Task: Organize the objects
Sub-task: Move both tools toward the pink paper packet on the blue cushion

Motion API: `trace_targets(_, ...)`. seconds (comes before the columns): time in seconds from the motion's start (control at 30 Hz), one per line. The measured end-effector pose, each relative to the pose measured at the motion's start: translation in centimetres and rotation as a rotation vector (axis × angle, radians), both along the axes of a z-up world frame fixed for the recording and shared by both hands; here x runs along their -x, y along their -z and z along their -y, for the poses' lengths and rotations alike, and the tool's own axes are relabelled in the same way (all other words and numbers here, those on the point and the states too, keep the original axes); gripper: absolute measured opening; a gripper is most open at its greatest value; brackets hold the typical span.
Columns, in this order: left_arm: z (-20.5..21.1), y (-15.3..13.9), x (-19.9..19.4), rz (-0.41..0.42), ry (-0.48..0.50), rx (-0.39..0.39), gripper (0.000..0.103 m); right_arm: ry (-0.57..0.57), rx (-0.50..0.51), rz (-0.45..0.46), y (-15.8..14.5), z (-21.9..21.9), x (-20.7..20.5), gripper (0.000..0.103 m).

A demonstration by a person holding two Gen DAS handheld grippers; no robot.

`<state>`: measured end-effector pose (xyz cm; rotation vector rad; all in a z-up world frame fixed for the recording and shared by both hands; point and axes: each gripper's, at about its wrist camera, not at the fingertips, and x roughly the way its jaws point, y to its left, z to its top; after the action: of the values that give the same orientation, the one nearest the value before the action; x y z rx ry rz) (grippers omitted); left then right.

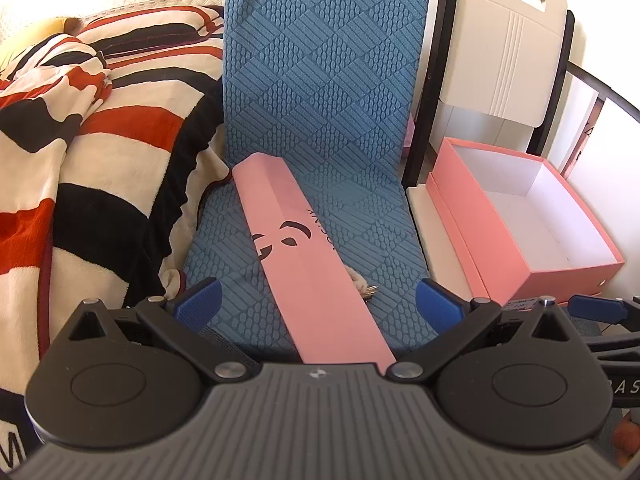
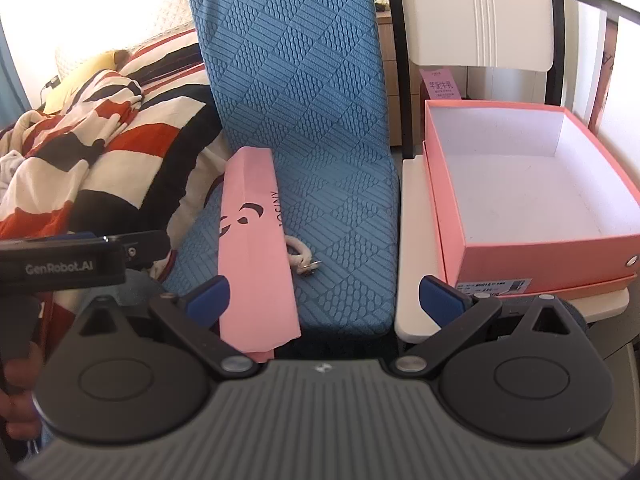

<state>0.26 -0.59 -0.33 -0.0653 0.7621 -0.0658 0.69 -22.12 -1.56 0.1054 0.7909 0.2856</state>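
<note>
Left wrist view, left tongs (image 1: pixel 318 300) wide apart, angled down over pink lid (image 1: pixel 304 256)

"GenRobot.AI" is showing on the left gripper (image 2: pixel 60 268), while "JOSINY" (partly hidden) is running along the pink lid (image 2: pixel 250 240).

A long flat box lid (image 1: pixel 296 248) lies lengthwise on the padded chair's (image 1: pixel 320 80) seat, toward its left side. A cord with a small metal ring (image 2: pixel 304 260) pokes out from under the lid's right edge. Left of this chair, a blanket (image 1: pixel 100 128) is heaped on a bed. On a 2nd chair (image 2: pixel 416 240) to the right sits an open box (image 2: pixel 532 184)
</note>
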Motion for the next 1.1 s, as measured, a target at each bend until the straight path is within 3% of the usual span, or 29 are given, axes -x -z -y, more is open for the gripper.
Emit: trace_targets(1.1, -0.6, 1.6, -0.5, -0.042, -0.009, 0.031, 0.103, -0.003, 0.011, -0.014, 0.6, -0.5, -0.2, 0.103)
